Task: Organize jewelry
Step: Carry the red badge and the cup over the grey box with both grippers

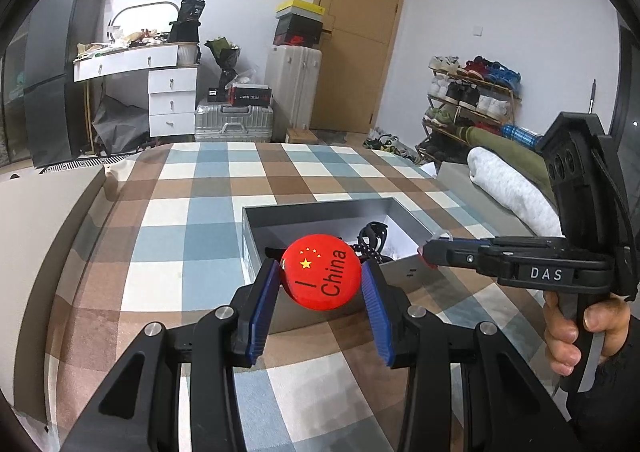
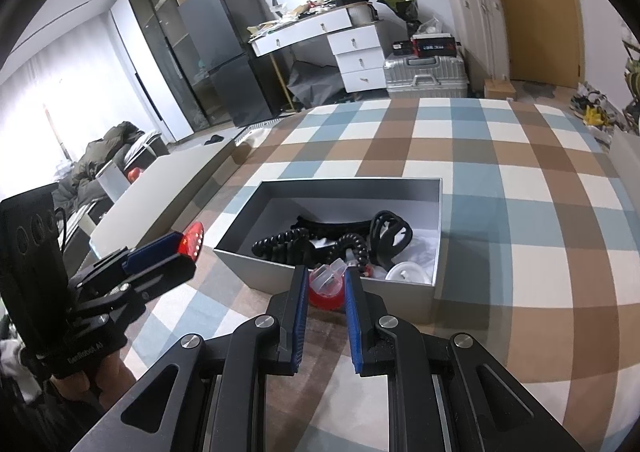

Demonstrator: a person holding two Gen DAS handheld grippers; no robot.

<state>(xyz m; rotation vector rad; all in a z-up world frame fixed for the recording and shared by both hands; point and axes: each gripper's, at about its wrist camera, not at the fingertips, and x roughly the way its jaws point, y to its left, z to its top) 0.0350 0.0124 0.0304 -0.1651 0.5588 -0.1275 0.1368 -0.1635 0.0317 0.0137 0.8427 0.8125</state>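
Left wrist view shows my left gripper [image 1: 320, 284] pinching a round red badge [image 1: 322, 272] by its edges, held in the air just in front of the open grey box [image 1: 316, 211] on the checked bedspread [image 1: 192, 211]. My right gripper [image 2: 326, 284] is clamped on a small clear-and-red plastic piece [image 2: 327, 286] (I can't name it) at the box's near wall. Risk, I think: the badge's smooth rim could slip out and fall short of the box
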